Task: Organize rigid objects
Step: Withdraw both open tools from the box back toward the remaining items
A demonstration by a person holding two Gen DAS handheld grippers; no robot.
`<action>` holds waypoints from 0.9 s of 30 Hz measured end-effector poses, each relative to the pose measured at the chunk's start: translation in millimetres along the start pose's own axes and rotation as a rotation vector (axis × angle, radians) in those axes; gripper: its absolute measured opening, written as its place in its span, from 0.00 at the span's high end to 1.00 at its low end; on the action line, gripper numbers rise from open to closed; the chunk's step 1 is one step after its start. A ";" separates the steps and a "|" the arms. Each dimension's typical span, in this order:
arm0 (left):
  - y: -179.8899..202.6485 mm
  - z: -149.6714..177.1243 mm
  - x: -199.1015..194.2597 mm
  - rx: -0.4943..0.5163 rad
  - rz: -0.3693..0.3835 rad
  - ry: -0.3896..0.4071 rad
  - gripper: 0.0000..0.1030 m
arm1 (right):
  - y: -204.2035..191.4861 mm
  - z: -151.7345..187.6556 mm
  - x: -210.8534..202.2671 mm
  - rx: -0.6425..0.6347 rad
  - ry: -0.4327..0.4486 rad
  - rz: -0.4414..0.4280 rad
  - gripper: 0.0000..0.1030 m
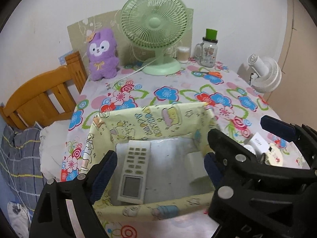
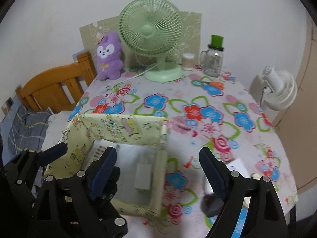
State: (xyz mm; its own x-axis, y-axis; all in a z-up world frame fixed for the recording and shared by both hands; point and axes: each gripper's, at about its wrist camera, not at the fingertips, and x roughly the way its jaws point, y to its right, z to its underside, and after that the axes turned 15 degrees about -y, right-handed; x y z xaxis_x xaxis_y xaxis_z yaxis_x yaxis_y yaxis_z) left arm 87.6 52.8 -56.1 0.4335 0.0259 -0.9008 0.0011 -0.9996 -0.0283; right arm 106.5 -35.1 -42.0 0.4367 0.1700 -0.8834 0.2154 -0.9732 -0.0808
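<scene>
Table (image 1: 174, 91) under floral cloth, bearing all task items. Green desk fan (image 1: 154, 29) at rear centre; purple plush (image 1: 102, 55) to its left, glass jar with green lid (image 1: 208, 51) to its right. White fan (image 1: 265, 73) off the table's right edge.

Yellow fabric box (image 1: 150, 117) at near left of table, open at top. Inside, flat on the floor: white remote control (image 1: 133, 172) along the left side, keypad toward the far wall; white charger block (image 2: 143, 175) on the right side.

Left gripper (image 1: 158, 170) poised above the box, fingers spread wide, nothing between them. Remote directly below, nearer the left finger; charger nearer the right finger.

Right gripper (image 2: 156, 172) beside it, also spread wide and empty, straddling the box's right wall: left finger over the box interior, right finger over the cloth. Small white objects (image 2: 237, 164) on the cloth by the right finger, blurred, identity unclear.
</scene>
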 end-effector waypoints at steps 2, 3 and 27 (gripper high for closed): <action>5.4 2.2 -7.3 -0.011 -0.004 0.021 0.05 | 6.1 2.7 -8.0 0.006 0.015 0.019 0.11; 8.6 2.9 -11.5 -0.012 0.000 0.031 0.05 | 9.5 4.3 -12.7 0.011 0.024 0.030 0.10; 69.0 17.7 -49.6 0.024 0.058 0.097 0.05 | 59.1 35.0 -70.0 0.021 0.132 0.090 0.06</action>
State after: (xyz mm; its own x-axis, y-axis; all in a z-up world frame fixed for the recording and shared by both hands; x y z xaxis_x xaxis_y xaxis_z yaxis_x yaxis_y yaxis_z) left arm 50.2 -17.3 -21.1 0.5171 -0.0344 -0.8552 -0.0473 -0.9988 0.0116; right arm 58.1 -110.0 -1.1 0.5644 0.0996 -0.8194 0.1528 -0.9881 -0.0148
